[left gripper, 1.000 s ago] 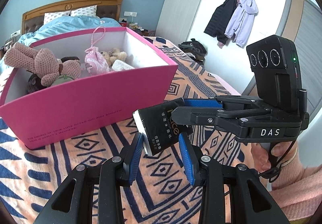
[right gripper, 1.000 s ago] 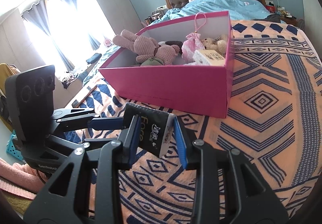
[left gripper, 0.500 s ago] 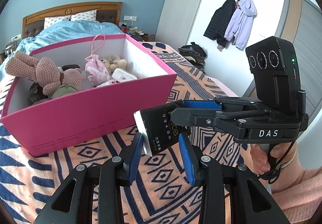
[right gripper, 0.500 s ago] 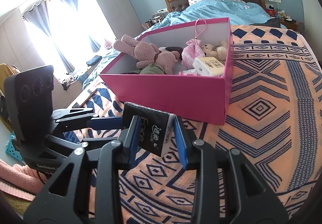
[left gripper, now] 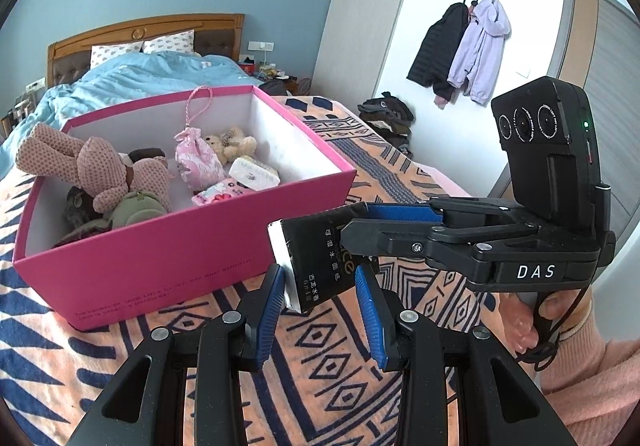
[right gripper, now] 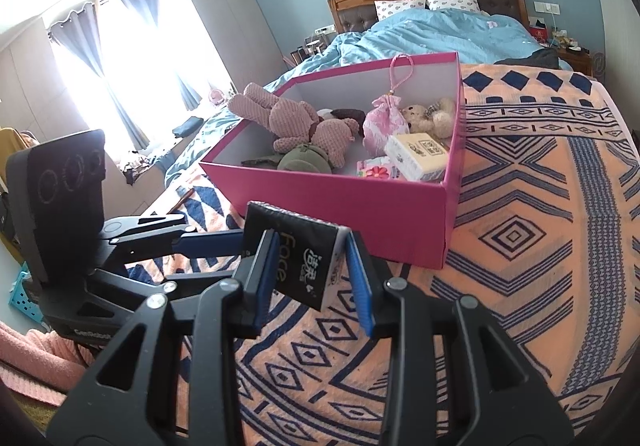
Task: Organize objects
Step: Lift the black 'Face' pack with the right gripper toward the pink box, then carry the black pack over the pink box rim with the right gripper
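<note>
The black tissue pack point(right gripper: 298, 260) between the right gripper's point(right gripper: 312, 278) blue pads read "Face" in pale letters, with white Chinese characters beside it that I could not make out surely. In the left wrist view the same pack point(left gripper: 320, 258) showed columns of white Chinese characters and the ending "ce". "DAS" stood in white on the right gripper's black body point(left gripper: 536, 272). Small print along the pink box's point(left gripper: 160, 266) near wall was too fine to read.

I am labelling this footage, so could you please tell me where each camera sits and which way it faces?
Left wrist: on the left gripper, looking across the bed at the pink box; the right gripper and a hand show.
Right wrist: on the right gripper, facing the box and window; the left gripper shows.
Shared: both grippers clamp the black tissue pack.
</note>
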The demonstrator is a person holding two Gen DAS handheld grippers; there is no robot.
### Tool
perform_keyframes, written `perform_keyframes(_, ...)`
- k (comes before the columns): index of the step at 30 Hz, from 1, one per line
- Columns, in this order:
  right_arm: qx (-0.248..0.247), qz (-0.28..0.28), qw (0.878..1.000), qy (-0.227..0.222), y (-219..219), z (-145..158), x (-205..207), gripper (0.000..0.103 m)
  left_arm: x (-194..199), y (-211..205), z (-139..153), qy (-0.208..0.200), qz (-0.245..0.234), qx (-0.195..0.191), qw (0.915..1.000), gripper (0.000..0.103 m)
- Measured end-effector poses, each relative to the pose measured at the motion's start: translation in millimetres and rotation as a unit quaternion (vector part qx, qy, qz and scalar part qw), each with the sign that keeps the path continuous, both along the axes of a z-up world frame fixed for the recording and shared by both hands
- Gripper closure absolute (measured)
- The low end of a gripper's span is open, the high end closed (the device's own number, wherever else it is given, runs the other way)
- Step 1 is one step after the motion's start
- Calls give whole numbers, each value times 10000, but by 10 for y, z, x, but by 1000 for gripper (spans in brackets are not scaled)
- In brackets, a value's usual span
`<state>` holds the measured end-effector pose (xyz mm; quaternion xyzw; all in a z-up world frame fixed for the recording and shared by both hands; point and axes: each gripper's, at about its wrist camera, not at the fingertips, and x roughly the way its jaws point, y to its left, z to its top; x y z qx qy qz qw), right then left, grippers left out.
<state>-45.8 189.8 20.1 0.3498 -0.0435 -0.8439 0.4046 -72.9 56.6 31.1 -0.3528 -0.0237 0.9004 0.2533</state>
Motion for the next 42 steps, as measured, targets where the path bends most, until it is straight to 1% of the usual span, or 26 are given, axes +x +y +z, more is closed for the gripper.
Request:
perform_keyframes(25, -63, -4, 9997, 219, -21, 178, -131, 65, -161, -37, 143, 186, 70, 29, 9998, 67)
perform_keyframes(42, -108, -28, 9994, 330, -19, 289, -242, 65, -279, -43, 243, 319, 129, -34, 9994, 67)
